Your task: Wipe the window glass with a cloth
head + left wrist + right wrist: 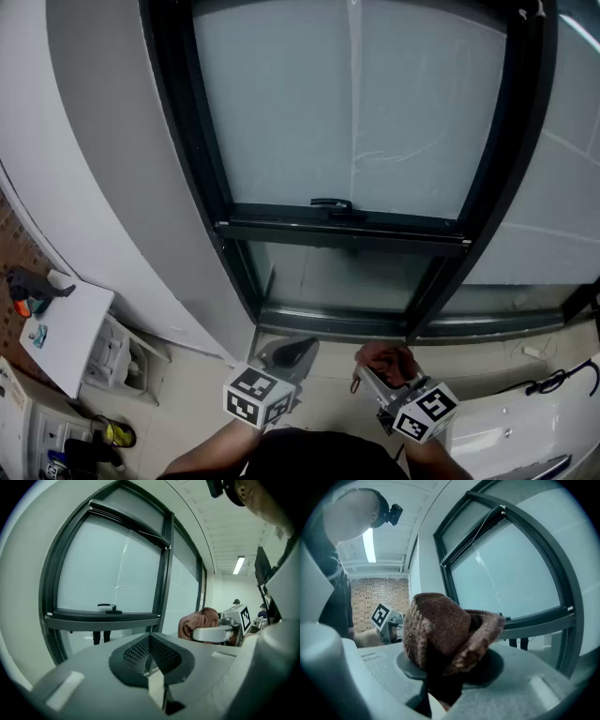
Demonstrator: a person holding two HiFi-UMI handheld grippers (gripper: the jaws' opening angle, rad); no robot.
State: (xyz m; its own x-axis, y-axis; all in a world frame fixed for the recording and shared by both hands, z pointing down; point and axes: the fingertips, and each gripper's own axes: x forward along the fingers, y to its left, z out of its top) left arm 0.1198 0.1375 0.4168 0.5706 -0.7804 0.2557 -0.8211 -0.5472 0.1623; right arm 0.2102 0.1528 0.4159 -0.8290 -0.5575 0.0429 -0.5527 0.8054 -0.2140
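Observation:
The window glass [356,103] is a frosted pane in a dark frame with a black handle [331,203] on its lower rail. It also fills the left gripper view as window glass [110,569] and the right gripper view as window glass [511,569]. My right gripper [375,367] is low, in front of the sill, shut on a bunched reddish-brown cloth [445,634], also seen as cloth [386,361] and cloth [199,620]. My left gripper [292,354] hangs beside it, jaws together, holding nothing. Neither touches the glass.
A grey wall [112,169] runs at the left. A white table [61,333] with small items stands lower left. A white appliance [525,431] and black cable [562,380] lie lower right on the tiled floor. A second pane [562,187] sits to the right.

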